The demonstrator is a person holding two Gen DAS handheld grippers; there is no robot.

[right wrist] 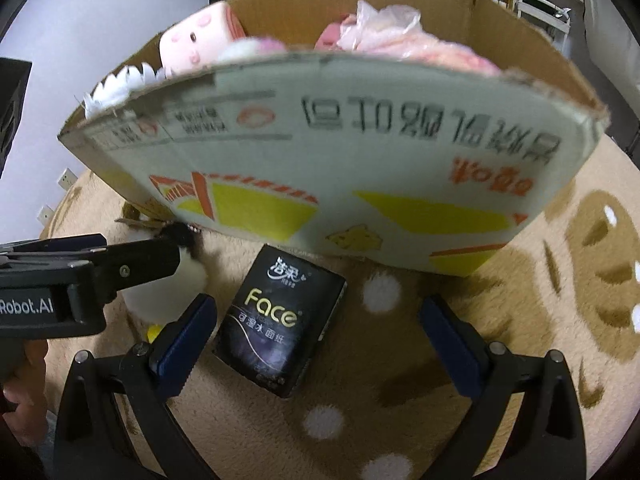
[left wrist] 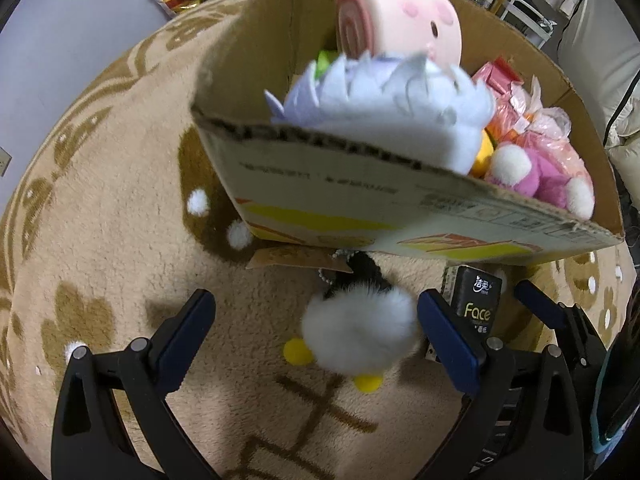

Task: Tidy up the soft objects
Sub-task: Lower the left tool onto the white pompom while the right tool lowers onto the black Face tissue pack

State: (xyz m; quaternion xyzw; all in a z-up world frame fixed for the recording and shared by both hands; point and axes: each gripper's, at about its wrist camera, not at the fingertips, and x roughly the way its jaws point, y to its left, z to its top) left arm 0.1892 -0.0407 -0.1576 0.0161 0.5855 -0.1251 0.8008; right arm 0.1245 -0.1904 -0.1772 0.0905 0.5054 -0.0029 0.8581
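Left gripper (left wrist: 316, 332) fingers spreading wide around white plush (left wrist: 360, 332) on rug; right gripper (right wrist: 316, 332) fingers gaping wide, tissue pack (right wrist: 280, 320) lying between; toy-filled cardboard box (right wrist: 320, 152) sitting at 12 o'clock.

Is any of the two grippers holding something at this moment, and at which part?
Nothing is held. The left gripper stands open around the fluffy white toy; the right gripper stands open around the black tissue pack.

Both wrist views face the cardboard box (left wrist: 360, 208) closely, angled down over the carpet (left wrist: 120, 280) (shared: box, tissue pack (right wrist: 280, 320)).
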